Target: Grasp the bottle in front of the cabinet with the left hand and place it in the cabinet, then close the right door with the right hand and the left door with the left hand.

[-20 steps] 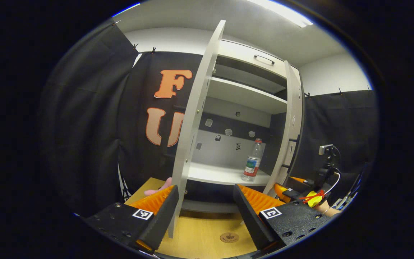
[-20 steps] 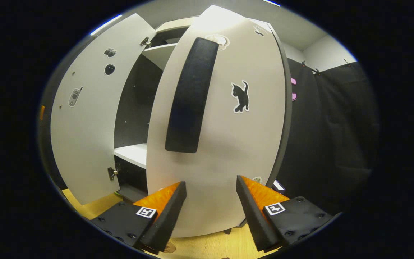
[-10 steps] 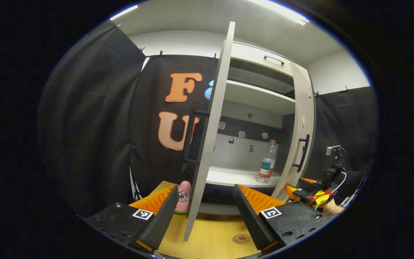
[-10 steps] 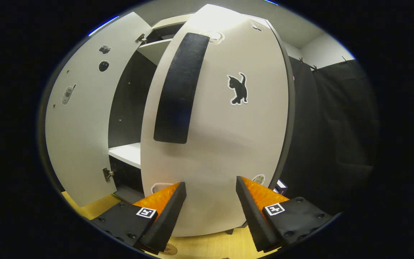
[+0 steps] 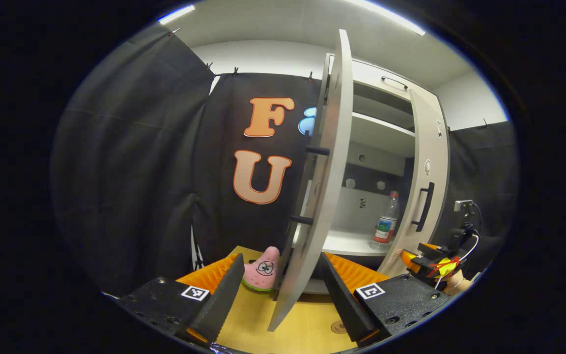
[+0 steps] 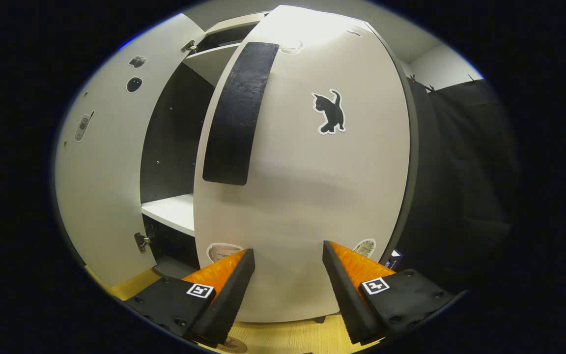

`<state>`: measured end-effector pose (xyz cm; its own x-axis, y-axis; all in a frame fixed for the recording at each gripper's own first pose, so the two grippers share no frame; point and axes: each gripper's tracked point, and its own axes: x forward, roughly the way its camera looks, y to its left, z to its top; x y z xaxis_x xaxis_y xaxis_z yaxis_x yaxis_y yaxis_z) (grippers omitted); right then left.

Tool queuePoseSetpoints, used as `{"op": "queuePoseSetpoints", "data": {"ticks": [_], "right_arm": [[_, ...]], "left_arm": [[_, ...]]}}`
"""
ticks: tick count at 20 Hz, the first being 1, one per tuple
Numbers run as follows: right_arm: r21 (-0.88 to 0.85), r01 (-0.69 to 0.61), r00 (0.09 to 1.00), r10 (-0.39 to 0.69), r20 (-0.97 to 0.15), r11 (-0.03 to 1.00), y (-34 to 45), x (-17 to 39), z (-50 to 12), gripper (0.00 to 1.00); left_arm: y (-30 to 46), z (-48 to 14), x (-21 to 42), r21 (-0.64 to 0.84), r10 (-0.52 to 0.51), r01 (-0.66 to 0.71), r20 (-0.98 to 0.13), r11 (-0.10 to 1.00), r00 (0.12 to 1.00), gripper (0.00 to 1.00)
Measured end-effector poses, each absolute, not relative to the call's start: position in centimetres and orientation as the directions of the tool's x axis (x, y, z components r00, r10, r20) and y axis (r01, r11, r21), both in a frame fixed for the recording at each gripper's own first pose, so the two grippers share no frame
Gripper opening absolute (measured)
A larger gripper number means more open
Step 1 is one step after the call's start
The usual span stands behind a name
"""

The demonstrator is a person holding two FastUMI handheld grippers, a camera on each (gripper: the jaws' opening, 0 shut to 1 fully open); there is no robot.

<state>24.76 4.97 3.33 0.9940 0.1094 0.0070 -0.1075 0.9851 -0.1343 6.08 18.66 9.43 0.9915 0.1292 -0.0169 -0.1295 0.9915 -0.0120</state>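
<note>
The clear bottle with a red cap stands upright on the white shelf inside the cabinet. In the left gripper view the left door is seen nearly edge-on, and its lower corner hangs between the fingers of my open left gripper. The right door is partly swung in, with my right gripper low beside it. In the right gripper view my right gripper is open, close up to the right door's outer face, below the black handle.
A pink star plush toy sits on the wooden tabletop left of the cabinet. The left door's inner face stands wide open. The shelf shows through the gap between the doors. Black cloth walls surround the booth.
The right door has swung further in with my right gripper against it. My left gripper has shifted left around the left door's outer side, bringing the plush toy into sight.
</note>
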Motion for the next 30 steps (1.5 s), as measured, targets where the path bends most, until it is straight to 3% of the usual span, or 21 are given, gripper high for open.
{"op": "queuePoseSetpoints", "data": {"ticks": [7, 13, 19, 23, 30], "right_arm": [[-0.098, -0.104, 0.995, 0.105, -0.001, 0.99, 5.1, 25.1, 3.3, 0.93], [-0.083, -0.085, 0.996, 0.085, 0.002, 0.993, 4.4, 24.0, 3.8, 0.94], [-0.06, -0.049, 0.999, 0.051, 0.02, 0.997, 1.9, 20.8, 5.8, 0.94], [-0.048, -0.036, 0.998, 0.038, 0.047, 0.998, 0.3, 17.8, 7.8, 0.94], [-0.075, -0.011, 0.996, 0.017, 0.085, 0.997, -2.4, 13.0, 9.8, 0.94]], "left_arm": [[21.2, 8.4, 8.2, 0.029, 0.178, -0.177, -0.032, 0.984, 0.984, 0.93], [20.8, 8.0, 9.1, 0.053, 0.152, -0.15, -0.032, 0.987, 0.988, 0.94], [18.8, 7.6, 9.7, -0.04, 0.097, -0.099, -0.051, 0.994, 0.994, 0.94], [17.6, 7.2, 9.7, -0.021, 0.079, -0.08, -0.059, 0.997, 0.995, 0.92], [12.1, 6.6, 11.4, -0.023, -0.045, 0.043, -0.085, 0.999, 0.995, 0.92]]}}
